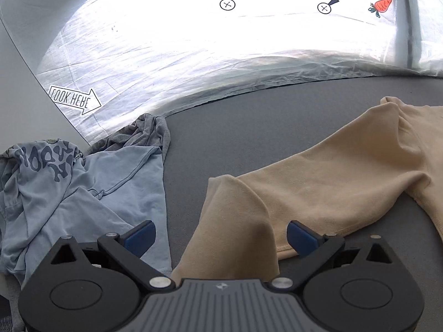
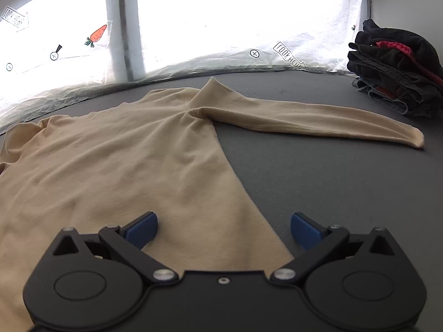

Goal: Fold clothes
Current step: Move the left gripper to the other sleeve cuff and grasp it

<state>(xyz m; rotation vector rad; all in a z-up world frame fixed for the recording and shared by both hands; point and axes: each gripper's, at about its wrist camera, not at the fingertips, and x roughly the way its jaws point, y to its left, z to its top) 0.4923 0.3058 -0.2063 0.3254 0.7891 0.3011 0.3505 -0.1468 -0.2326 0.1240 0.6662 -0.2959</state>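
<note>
A big flat dark grey table [image 2: 332, 182] fills the middle of both views. Along its far edge, at the top of each frame, lies a crinkly white plastic sheet [image 1: 166, 55], very bright, so parts of it wash out.

One long-sleeved beige soft top [image 2: 110, 166] lies spread on the table. In the right wrist view it fills the left half, with one sleeve stretched toward the right edge. In the left wrist view only its other sleeve shows, and the bottom of the frame cuts it off.

At the left of the left wrist view sits one crumpled pile of light blue and grey clothes [image 1: 83, 188]. I cannot tell how many pieces are in it. The dark letters on the blue cloth are too folded to read.

At the upper right of the right wrist view is one stack of folded dark clothes [image 2: 396, 66], with a red strip in it.

On the sheet are printed arrows [image 1: 74, 100] saying "LOOK HERE", orange carrots [image 1: 381, 6] and small circles with crosses.

The left gripper [image 1: 221, 236] is spread wide, grasping nothing, with the sleeve between its blue pads. The right gripper [image 2: 224, 229] is spread wide too, over the top's edge.
</note>
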